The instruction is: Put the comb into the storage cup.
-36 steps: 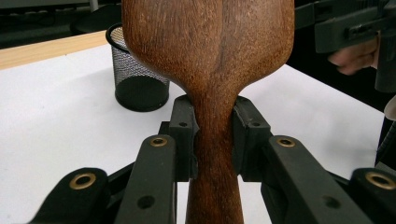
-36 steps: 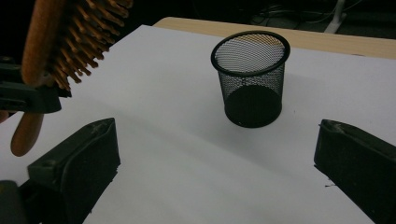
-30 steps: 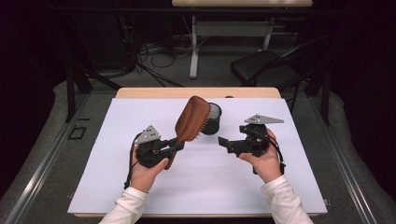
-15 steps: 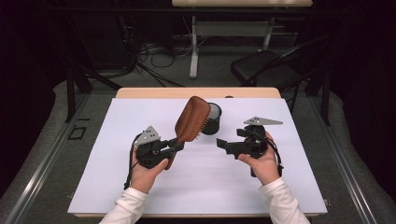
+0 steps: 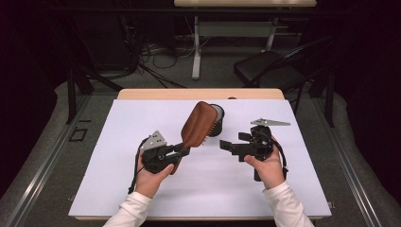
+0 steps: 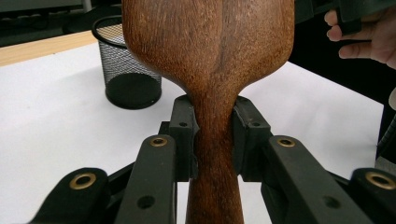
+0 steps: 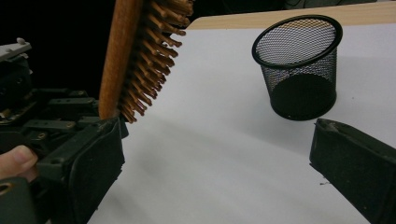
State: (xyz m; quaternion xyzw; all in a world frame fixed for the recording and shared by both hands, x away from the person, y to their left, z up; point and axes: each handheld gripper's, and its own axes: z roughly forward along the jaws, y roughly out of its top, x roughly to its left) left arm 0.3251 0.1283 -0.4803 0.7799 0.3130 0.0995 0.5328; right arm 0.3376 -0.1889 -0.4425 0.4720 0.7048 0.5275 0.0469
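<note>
On the left side of the white bench (image 5: 118,189), the left claw (image 5: 182,150) is squeezed tight on the thin neck of a brown wooden hairbrush (image 5: 199,124). In the left gripper view, the two black jaws press on the handle from both sides, and the wide back of the hairbrush (image 6: 210,42) stands up above them. The brush is up in the air, tilted away from the person, with its head sticking out past the claw tips. Its wooden bristles (image 7: 149,60) point toward the right side.

Just behind the brush head sits a black mesh cup (image 5: 216,120) on the bench. It stands upright and its mouth is open to the top. The brush head is near the cup but is not inside it.

Further right, the right claw (image 5: 223,145) is wide open and holds nothing. It points at the brush with a gap of white bench between them.
</note>
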